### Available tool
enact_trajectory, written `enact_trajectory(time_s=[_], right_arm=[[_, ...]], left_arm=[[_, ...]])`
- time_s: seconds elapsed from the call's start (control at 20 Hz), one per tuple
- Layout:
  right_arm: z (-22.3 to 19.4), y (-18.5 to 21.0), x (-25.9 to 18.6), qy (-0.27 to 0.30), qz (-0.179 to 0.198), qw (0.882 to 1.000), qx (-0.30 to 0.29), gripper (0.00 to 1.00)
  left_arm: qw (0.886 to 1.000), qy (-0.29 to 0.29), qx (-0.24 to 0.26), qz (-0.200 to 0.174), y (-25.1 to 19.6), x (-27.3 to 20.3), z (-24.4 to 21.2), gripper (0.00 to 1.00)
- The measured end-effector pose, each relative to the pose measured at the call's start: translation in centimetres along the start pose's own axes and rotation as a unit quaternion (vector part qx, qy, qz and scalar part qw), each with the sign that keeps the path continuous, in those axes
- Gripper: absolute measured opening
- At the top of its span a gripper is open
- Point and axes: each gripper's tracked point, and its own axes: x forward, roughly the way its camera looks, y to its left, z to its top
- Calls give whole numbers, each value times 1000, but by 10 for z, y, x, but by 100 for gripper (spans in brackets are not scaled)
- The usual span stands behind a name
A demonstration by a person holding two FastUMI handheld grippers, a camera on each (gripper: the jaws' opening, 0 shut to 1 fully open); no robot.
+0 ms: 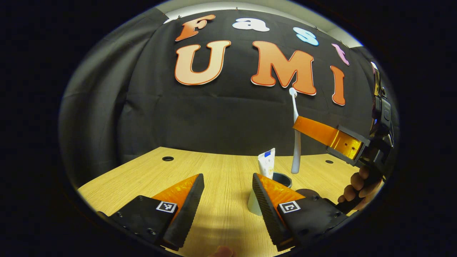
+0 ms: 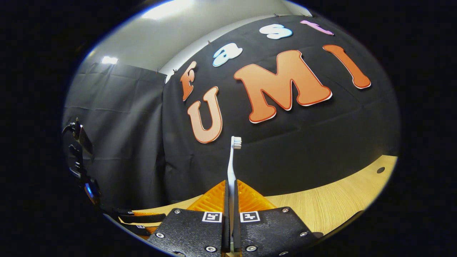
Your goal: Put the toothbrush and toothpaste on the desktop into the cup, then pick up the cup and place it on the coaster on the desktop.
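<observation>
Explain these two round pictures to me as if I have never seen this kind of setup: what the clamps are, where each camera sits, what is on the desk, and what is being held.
A person holds two hand-held clamps, each carrying its own camera. The left gripper view looks along the left gripper, whose fingers stand open over a wooden desk. On the desk stands a cup with a toothpaste tube already in it. Farther off, a hand holds the right gripper, which carries a toothbrush upright above the cup. The right gripper view looks along that right gripper: its fingers are closed on the toothbrush handle, bristles up.
</observation>
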Motion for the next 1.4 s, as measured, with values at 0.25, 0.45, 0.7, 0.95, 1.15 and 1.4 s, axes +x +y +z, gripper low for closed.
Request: enact_trajectory(time_s=[0.25,0.45,0.7,0.95,1.15,1.4], right_arm=[[-23,-2,10,15,4,1000,-25,4],[-41,-6,9,39,4,998,-46,4],[-55,-17,-5,71,-2,995,-66,7],[-45,-22,-26,82,-3,995,-59,6],[-41,-29,-50,123,-3,990,-66,13],[-17,-34,-83,131,4,989,-69,46]], left_arm=[[1000,-5,-7,4,6,-6,1,89],[1000,-3,-15,-4,5,-6,0,88],[999,9,-25,-36,-19,-14,3,89],[994,54,-50,-83,-51,-20,5,88],[992,90,-53,-68,-54,-20,11,91],[981,158,-60,-98,-75,-20,16,97]])
